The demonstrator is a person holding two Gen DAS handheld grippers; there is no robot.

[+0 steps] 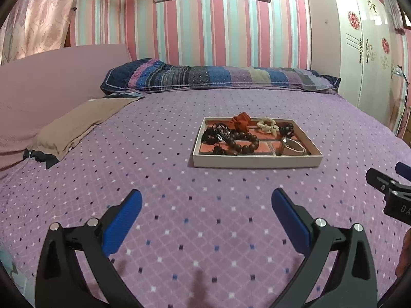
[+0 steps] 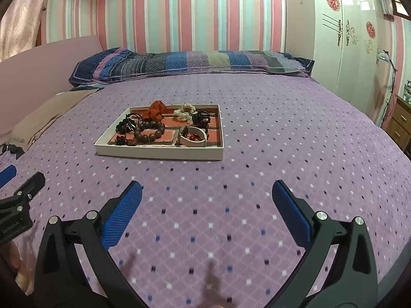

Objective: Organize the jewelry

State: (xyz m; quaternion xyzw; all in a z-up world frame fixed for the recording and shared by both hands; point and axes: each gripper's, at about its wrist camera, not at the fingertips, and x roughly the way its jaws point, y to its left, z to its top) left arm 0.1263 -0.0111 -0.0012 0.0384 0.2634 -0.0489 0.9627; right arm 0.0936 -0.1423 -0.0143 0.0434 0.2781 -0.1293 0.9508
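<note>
A white tray with red compartments sits on the purple bedspread, ahead of both grippers; it also shows in the right wrist view. In it lie a brown bead bracelet, black cords, an orange scrunchie, a cream scrunchie, a black hair claw and a white band. My left gripper is open and empty over the bedspread, short of the tray. My right gripper is open and empty too, to the tray's near right.
A striped blue and purple pillow lies along the wall behind the tray. A tan folded cloth lies at the left. A white wardrobe and a wooden drawer unit stand at the right of the bed.
</note>
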